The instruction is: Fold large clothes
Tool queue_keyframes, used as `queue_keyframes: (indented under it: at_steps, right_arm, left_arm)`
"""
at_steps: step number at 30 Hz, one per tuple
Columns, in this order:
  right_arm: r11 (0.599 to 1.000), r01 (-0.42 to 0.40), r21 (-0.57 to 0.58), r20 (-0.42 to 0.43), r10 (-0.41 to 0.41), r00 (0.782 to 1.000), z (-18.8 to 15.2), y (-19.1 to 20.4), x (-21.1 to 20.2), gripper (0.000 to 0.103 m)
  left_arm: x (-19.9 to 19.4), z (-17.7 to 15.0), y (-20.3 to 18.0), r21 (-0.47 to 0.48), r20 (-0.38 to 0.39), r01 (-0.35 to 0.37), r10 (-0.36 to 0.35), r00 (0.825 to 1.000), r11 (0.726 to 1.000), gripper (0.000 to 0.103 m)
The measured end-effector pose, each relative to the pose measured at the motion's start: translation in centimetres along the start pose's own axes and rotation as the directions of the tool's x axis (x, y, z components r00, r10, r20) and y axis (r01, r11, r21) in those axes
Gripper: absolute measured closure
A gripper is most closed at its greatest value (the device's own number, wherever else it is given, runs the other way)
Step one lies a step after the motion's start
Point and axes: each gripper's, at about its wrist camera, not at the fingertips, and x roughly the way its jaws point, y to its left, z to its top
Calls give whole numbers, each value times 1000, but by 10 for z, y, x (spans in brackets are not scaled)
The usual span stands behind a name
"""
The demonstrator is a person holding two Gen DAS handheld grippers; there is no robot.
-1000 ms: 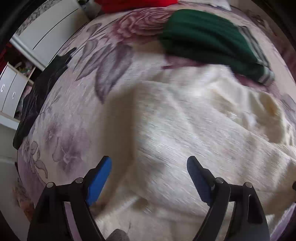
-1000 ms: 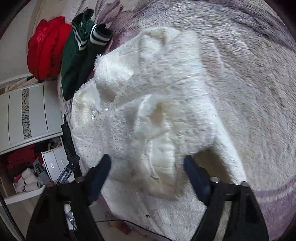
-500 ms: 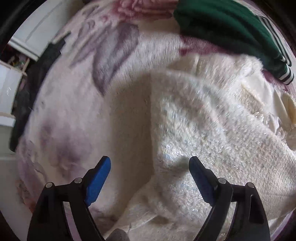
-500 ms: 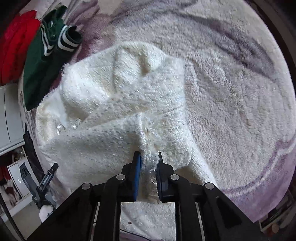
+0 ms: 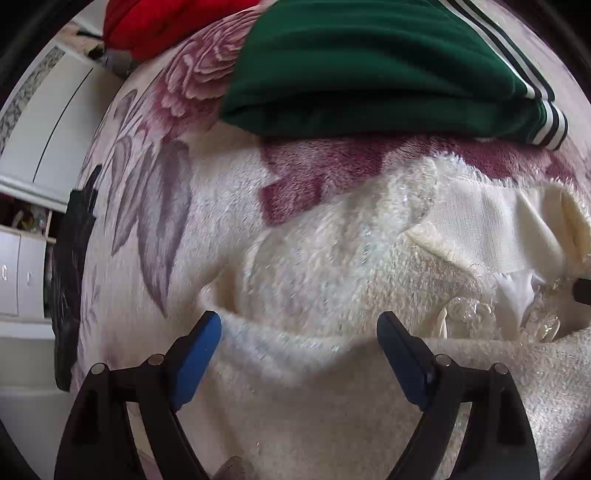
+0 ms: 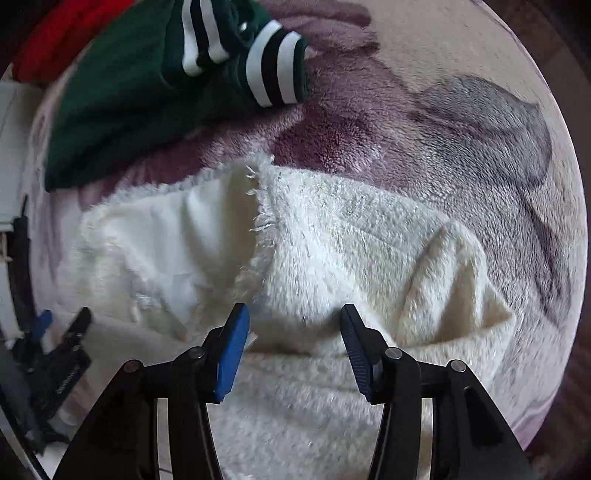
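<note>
A cream fluffy garment (image 5: pixel 332 266) lies spread on the floral blanket (image 5: pixel 166 184), its smooth lining (image 5: pixel 498 221) turned up at one end. My left gripper (image 5: pixel 298 321) hangs open just above a fold of it, with nothing pinched. In the right wrist view the same garment (image 6: pixel 351 236) shows its lining (image 6: pixel 177 229) to the left. My right gripper (image 6: pixel 294 312) points down over it and its jaws are opening. Fluffy cloth lies below the gap, but the pads do not press on it. The left gripper (image 6: pixel 55 350) shows at the left edge.
A folded green garment with white stripes (image 5: pixel 369 66) (image 6: pixel 147 92) lies just beyond the cream one, and a red garment (image 5: pixel 166 22) behind it. A black cloth (image 5: pixel 70 277) hangs over the bed's left edge beside a white cabinet (image 5: pixel 37 129).
My right gripper, shut on a fold of the cream garment half a second ago, has let go and moved toward the green garment. My left gripper has also moved that way, staying open.
</note>
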Motion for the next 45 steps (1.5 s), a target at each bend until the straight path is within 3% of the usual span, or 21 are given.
queue_keyframes:
  at_steps: [1, 2, 3, 5, 10, 14, 16, 17, 18, 21, 23, 27, 31, 32, 33, 37, 39, 40, 42, 44, 45]
  right_arm:
    - [1000, 13, -27, -10, -14, 1000, 3, 4, 9, 54]
    - [999, 3, -35, 8, -2, 1000, 3, 6, 11, 83]
    - [999, 8, -44, 32, -7, 999, 3, 8, 13, 92]
    - [998, 28, -54, 64, -25, 998, 3, 9, 10, 95]
    - [1000, -8, 16, 213, 4, 977, 16, -5, -30, 96]
    - [995, -87, 58, 1, 87, 996, 39, -19, -9, 93]
    - [988, -132, 80, 0, 133, 991, 39, -28, -23, 83]
    - [981, -176, 86, 47, 172, 984, 33, -32, -39, 68]
    - [969, -232, 87, 110, 222, 969, 24, -36, -58, 54]
    - [917, -395, 60, 199, 377, 905, -2, -33, -83, 40]
    - [879, -477, 11, 120, 473, 873, -11, -12, -64, 40]
    - [831, -550, 90, -43, 555, 831, -9, 19, 8, 42]
    - [822, -559, 106, -125, 569, 813, -3, 40, 58, 43]
    - [827, -556, 89, -127, 563, 817, 0, 45, 61, 53]
    - [835, -548, 59, -113, 551, 827, 0, 50, 60, 90]
    - [898, -428, -105, -41, 426, 904, -4, 78, 43, 90]
    - [919, -383, -98, 21, 386, 922, -2, 76, 32, 90]
    - [923, -376, -78, 41, 379, 924, 0, 74, 29, 90]
    - [916, -397, -55, -33, 395, 918, 7, 75, 37, 88]
    - [888, -460, 9, -100, 458, 883, 11, 66, 43, 85]
    - [854, -518, 46, -107, 520, 847, 8, 52, 34, 83]
  left_arm:
    - [2, 1, -4, 15, 4, -7, 7, 1000, 1000, 16]
    - [1, 3, -5, 23, 8, -11, 11, 1000, 1000, 16]
    - [2, 5, -8, 30, 14, -12, 12, 1000, 999, 16]
    - [4, 8, -10, 34, 16, -17, 16, 1000, 999, 16]
    - [2, 21, -8, 15, 37, -17, 17, 999, 1000, 16]
    - [-8, 27, -3, 4, 61, -42, 42, 997, 999, 16]
    - [-16, 25, 7, -21, 92, -65, 67, 994, 998, 16]
    - [-18, 23, 13, -38, 105, -76, 80, 991, 996, 16]
    - [-17, 22, 16, -44, 108, -89, 93, 990, 995, 16]
    - [-5, 18, 12, -21, 100, -144, 145, 984, 989, 16]
    - [3, 14, 7, 4, 95, -188, 187, 978, 982, 16]
    - [11, 9, 8, -1, 88, -194, 194, 977, 981, 16]
    - [20, 4, 11, -9, 66, -180, 180, 981, 984, 16]
    - [20, 3, 12, -12, 75, -171, 171, 982, 985, 16]
    - [20, 2, 13, -13, 77, -169, 169, 983, 986, 16]
    - [15, 0, 19, -19, 89, -150, 151, 985, 989, 16]
    - [10, 0, 23, -23, 95, -138, 140, 986, 990, 16]
    - [8, 0, 23, -22, 98, -135, 136, 986, 991, 16]
    - [-1, -3, 26, -23, 105, -118, 120, 987, 993, 16]
    - [-18, -11, 31, -31, 125, -85, 89, 988, 996, 16]
    - [-27, -16, 33, -38, 139, -76, 80, 987, 996, 16]
